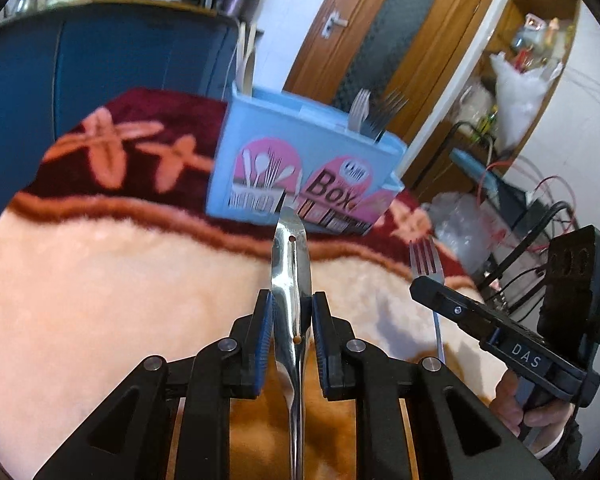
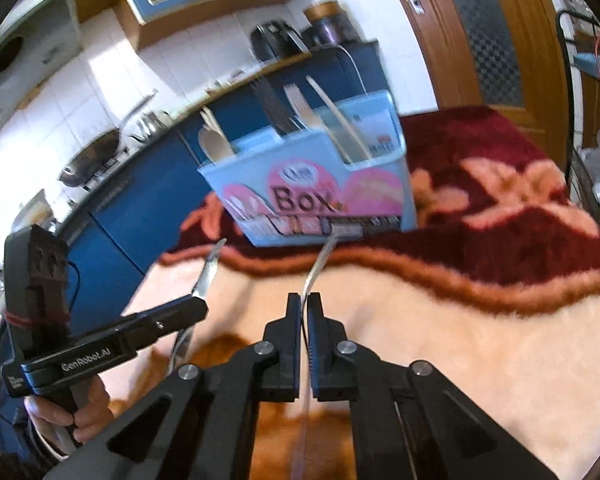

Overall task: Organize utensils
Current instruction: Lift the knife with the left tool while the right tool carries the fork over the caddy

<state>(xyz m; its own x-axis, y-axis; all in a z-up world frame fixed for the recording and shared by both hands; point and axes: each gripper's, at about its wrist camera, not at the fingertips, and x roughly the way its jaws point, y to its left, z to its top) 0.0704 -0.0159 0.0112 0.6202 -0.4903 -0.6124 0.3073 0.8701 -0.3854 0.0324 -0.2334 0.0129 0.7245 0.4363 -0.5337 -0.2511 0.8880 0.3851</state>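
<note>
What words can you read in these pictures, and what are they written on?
"Box": on the front of the blue utensil box, also seen in the left wrist view.
"DAS": on the side of the right gripper.
"GenRobot.AI": on the side of the left gripper.
The small print along the bottom strip of the box and in its pink ovals is too blurred to read.

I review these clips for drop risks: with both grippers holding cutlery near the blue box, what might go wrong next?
1. The left gripper pinches the knife on its smooth metal, so it might slip.
2. The fork in the right gripper may snag forks already standing in the blue box.
3. The box sits on soft blanket; a push might tip it.
</note>
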